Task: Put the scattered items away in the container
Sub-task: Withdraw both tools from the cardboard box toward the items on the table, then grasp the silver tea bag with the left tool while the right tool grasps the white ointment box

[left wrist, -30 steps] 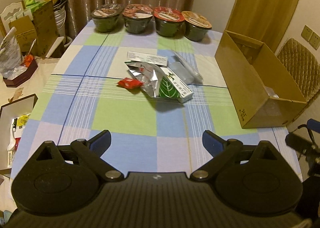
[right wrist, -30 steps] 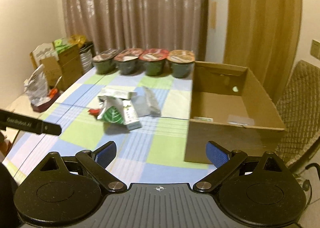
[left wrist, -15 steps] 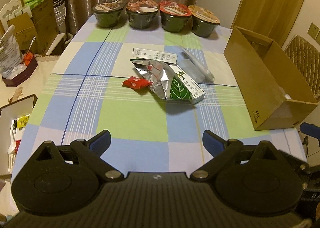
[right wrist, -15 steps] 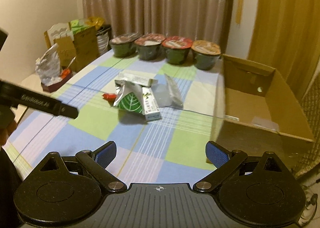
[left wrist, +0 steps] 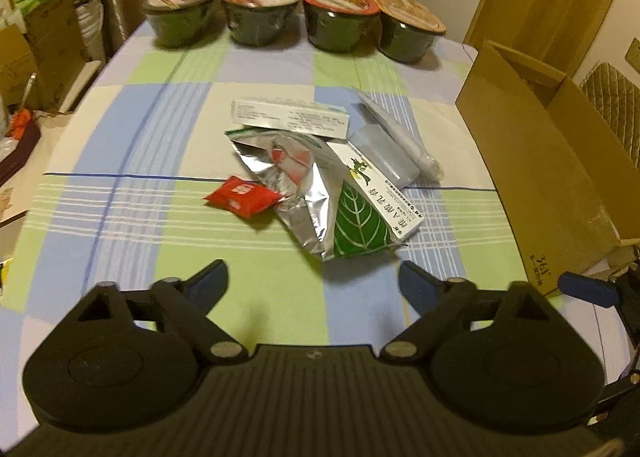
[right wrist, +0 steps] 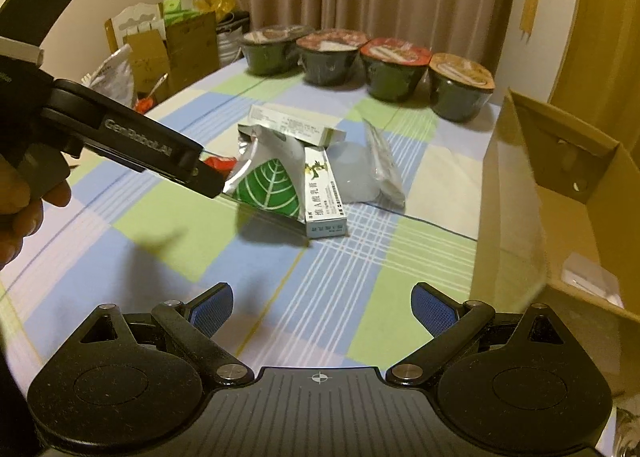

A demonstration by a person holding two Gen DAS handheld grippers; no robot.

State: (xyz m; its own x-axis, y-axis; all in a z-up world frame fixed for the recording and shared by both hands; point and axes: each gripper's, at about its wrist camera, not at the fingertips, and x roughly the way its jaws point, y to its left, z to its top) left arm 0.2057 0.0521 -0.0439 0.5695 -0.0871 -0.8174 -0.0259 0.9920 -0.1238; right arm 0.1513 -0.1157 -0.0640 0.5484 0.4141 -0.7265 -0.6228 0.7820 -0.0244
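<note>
Along the right edge of the checked tablecloth (left wrist: 132,217), an open cardboard box (left wrist: 532,161) is stood, its plain brown wall facing the clutter. Between that wall and the pile a strip of bare cloth is left, and wide open cloth lies nearer, in front of both tools. At mid-table a crinkled foil pouch (left wrist: 316,193) with a green leaf print is heaped against a long white carton (left wrist: 380,193); a flat pale box (left wrist: 288,119) lies behind, a small red sachet (left wrist: 242,197) to the left, clear plastic wrapping (left wrist: 400,145) to the right. Four lidded bowls (left wrist: 336,21) are lined along the far edge. The left gripper (left wrist: 314,283) and right gripper (right wrist: 322,307) are held released, jaws spread, grasping nothing.
</note>
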